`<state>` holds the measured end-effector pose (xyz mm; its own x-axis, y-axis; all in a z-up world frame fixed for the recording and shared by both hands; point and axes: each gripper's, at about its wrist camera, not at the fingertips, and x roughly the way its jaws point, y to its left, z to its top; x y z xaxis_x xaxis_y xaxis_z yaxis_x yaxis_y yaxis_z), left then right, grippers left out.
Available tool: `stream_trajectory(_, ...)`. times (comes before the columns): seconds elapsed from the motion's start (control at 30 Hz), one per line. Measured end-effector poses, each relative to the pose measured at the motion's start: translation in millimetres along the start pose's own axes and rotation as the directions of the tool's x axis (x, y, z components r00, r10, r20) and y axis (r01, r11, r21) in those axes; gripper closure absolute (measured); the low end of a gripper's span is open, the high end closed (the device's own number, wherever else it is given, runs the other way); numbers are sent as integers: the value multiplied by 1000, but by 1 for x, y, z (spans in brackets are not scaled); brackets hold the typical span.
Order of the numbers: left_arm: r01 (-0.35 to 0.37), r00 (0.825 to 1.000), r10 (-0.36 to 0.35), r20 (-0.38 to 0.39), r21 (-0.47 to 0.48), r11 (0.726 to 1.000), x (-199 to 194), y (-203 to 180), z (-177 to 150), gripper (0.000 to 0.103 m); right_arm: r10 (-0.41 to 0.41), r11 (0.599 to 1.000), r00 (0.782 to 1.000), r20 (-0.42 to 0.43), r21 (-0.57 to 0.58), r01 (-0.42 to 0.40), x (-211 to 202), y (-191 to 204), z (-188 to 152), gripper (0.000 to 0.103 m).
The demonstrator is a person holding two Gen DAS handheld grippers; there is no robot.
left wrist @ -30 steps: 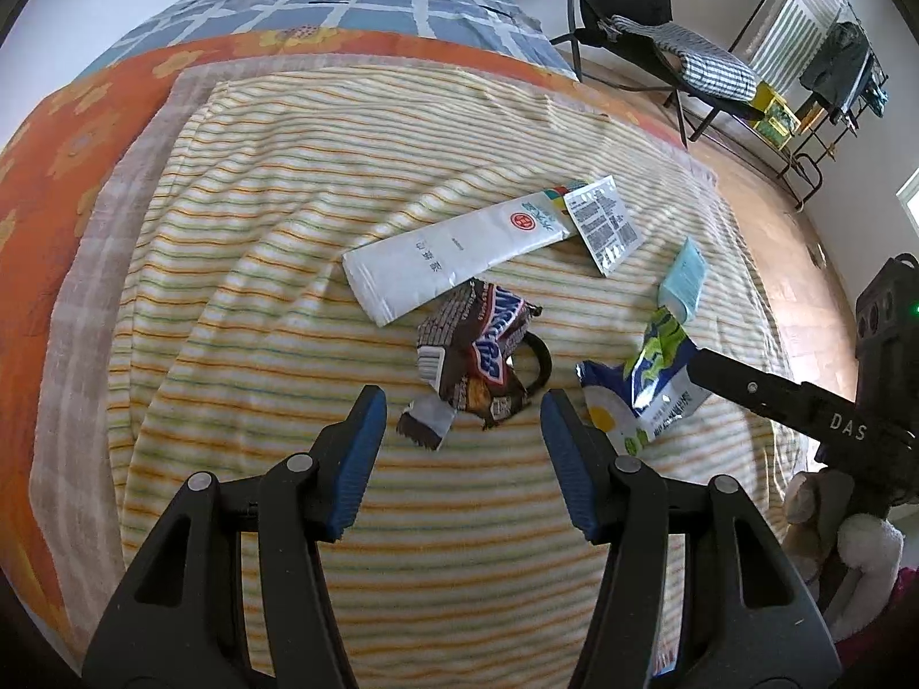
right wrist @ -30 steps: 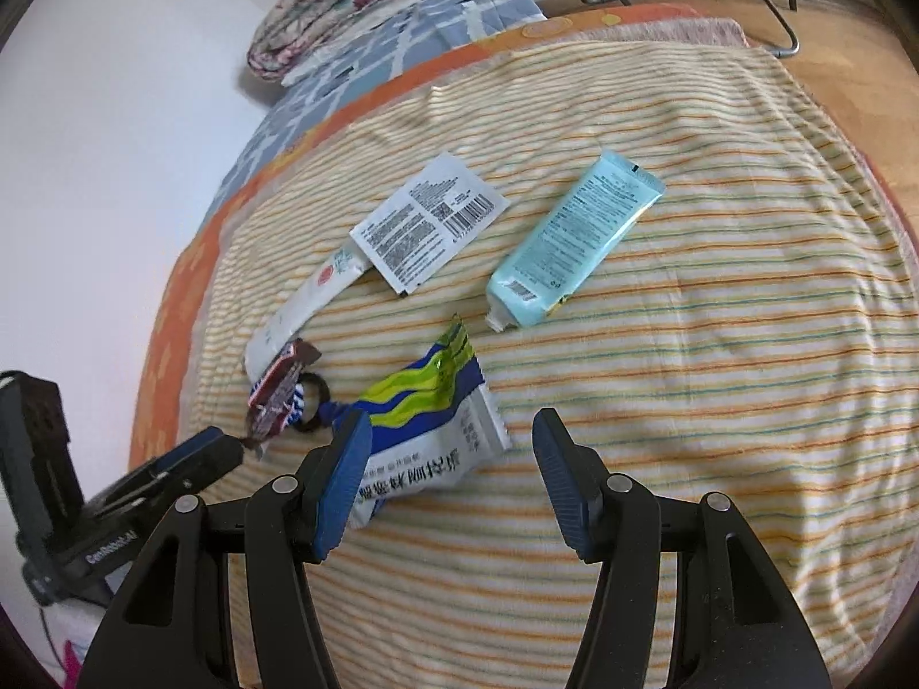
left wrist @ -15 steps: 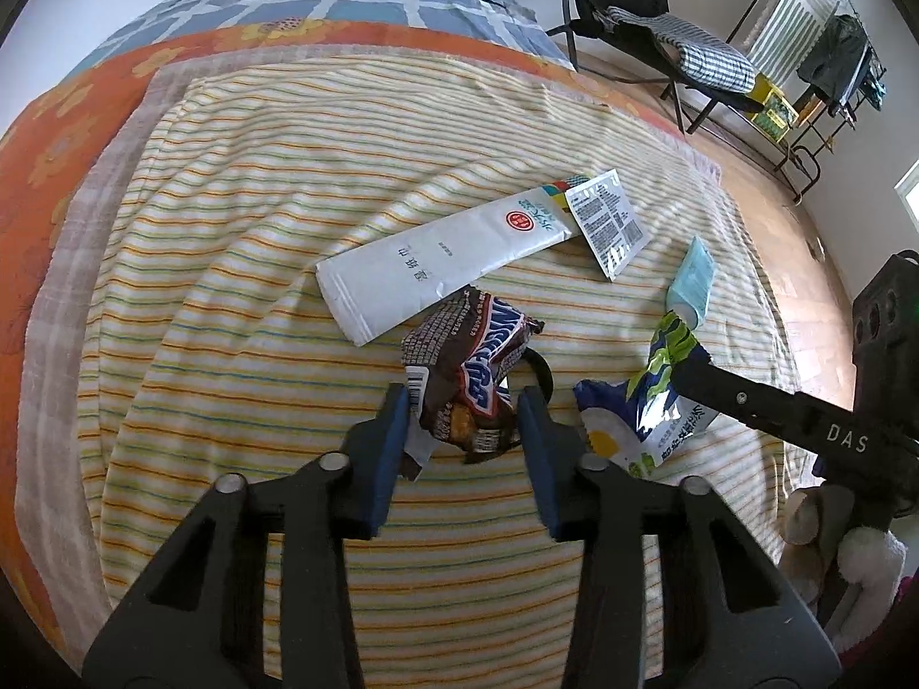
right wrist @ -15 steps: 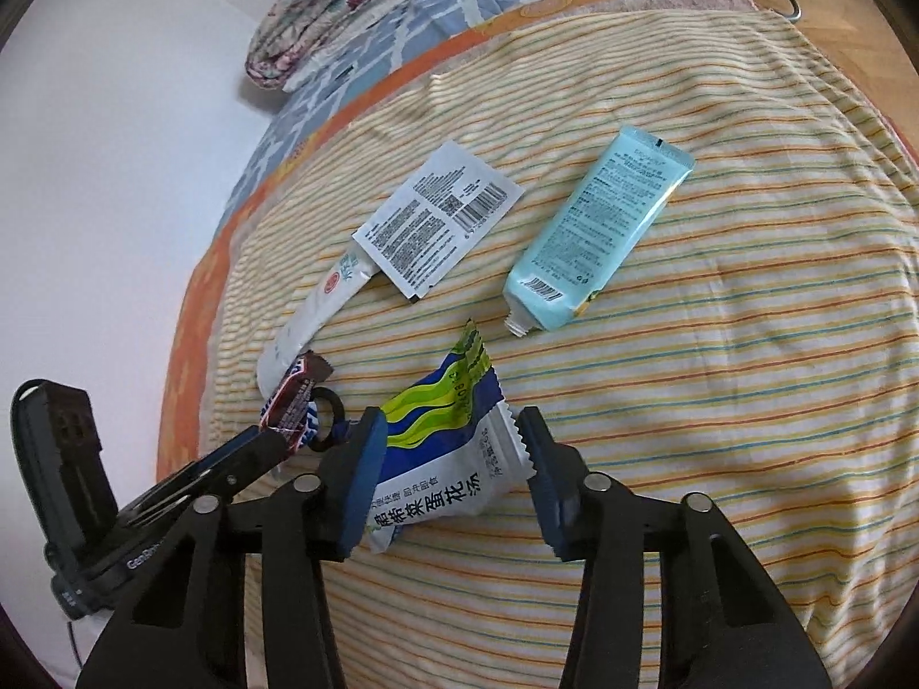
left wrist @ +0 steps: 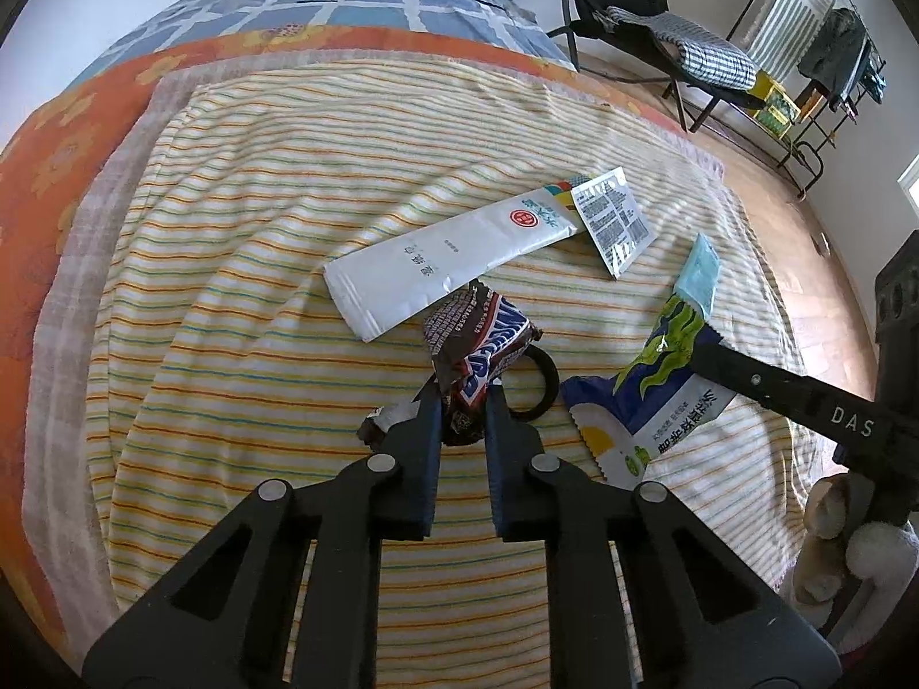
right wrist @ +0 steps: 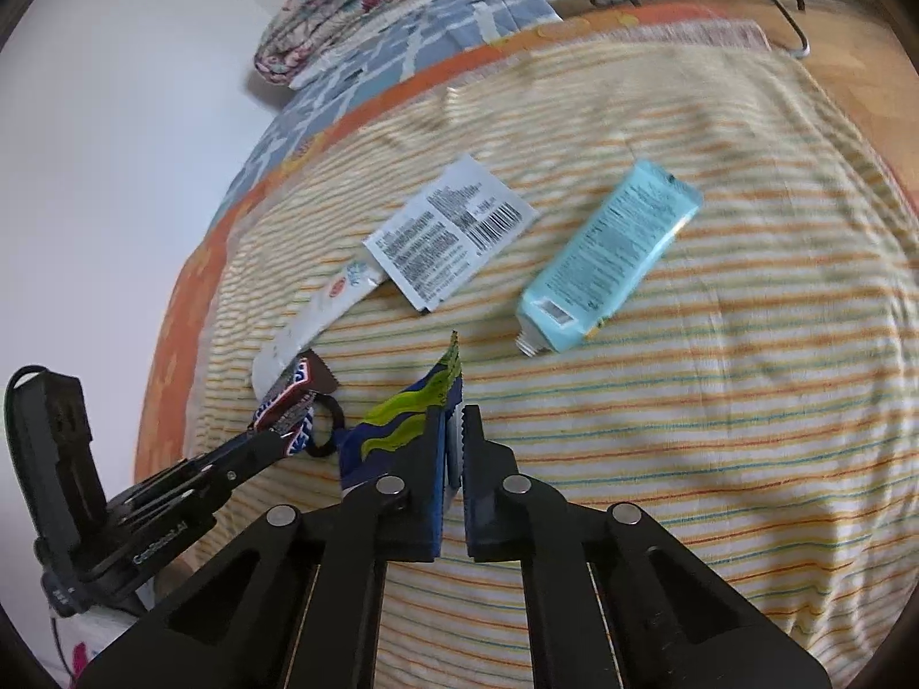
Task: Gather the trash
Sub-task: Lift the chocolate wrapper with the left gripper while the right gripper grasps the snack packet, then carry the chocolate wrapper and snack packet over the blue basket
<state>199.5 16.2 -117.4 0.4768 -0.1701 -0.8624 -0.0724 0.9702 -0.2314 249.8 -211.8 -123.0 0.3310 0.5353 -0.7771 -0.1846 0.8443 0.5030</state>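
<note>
Item one, brown candy wrapper (left wrist: pixel 477 356), near the middle of the striped towel (left wrist: pixel 241 264) on the bed: my left gripper (left wrist: pixel 464 402), pitched steeply down, has just closed its jaws onto the wrapper's near end. Item two, blue-and-green snack bag (right wrist: pixel 402 430), just right of it: my right gripper (right wrist: pixel 454 430), likewise angled down, has just clamped its jaws on the bag's edge. Outward lie a white sachet (left wrist: pixel 448 252), a printed packet (right wrist: pixel 448 235) and a light-blue tube (right wrist: pixel 609 258), with bare towel to either side.

White walls, wooden floor (left wrist: pixel 827 310), a black folding chair (left wrist: pixel 643 17) beside the bed (left wrist: pixel 356 6).
</note>
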Motion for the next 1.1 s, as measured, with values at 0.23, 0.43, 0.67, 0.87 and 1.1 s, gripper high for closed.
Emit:
stream_trajectory(0.23,4,1000,-4,25,0,1000,-15,1,-1,93,-29,997,998,49,-74,33,-13,17,4,101)
stream_trajectory(0.43,-10,998,8,60,38,999,-36,-5,-6,93,-33,991,995,90,-123,44,-31,29,4,101)
stream_trajectory(0.67,-23,996,16,86,80,997,-63,-14,-19,93,-45,981,991,123,-181,67,-55,44,-2,101)
stream_trajectory(0.87,-13,993,2,120,92,996,-96,-22,-37,93,-48,972,989,138,-222,79,-79,50,-17,101)
stream_trajectory(1.1,-9,990,-5,144,101,995,-131,-27,-70,93,-51,951,986,159,-293,97,-105,65,-46,101)
